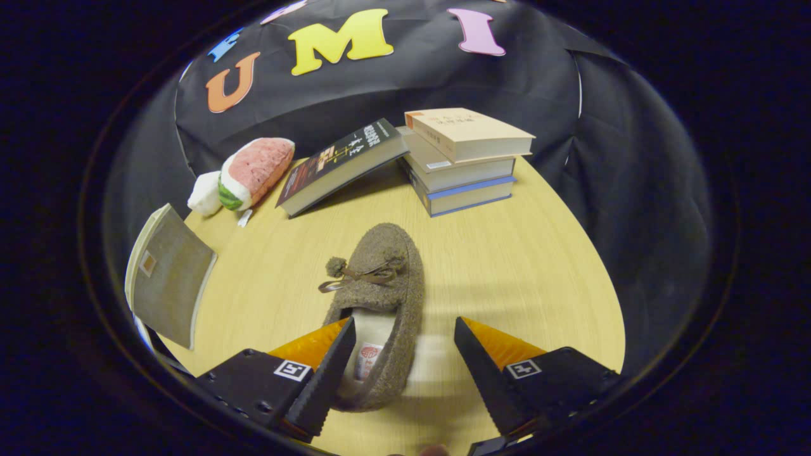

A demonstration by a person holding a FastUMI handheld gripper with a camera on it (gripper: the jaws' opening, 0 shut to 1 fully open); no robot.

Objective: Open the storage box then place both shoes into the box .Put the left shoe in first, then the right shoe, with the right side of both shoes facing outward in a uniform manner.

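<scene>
I had the gripper [400, 367] low over the worktop [519, 266], its fingers [329, 373] spread wide and gripping nothing. The slipper [380, 297] lay on the wood with its heel end between them and its toe pointing away toward the stack of books [466, 161]. One finger sat at the slipper's near side by the opening, possibly touching the collar; the other stood clear of it, with bare wood between.

I judged the slipper to be light and soft: a fuzzy brown knit upper, a pale fleecy lining showing in the mouth, a small bow with a pom-pom across the vamp. A thing like that would squash under pressure rather than slip, so I expected a firm pinch to hold, but a squeeze across the whole body might only fold it. The heel collar looked the better place, one finger inside the opening and one outside, since the rim there seemed the stiffest part. The bow I meant to leave alone; it looked too flimsy to lift by.

Whether this was the left or right shoe I could not tell. A grey board-like panel [168, 275] stood off to the side, beyond it a plush toy [250, 171] and a leaning book [342, 164].
</scene>
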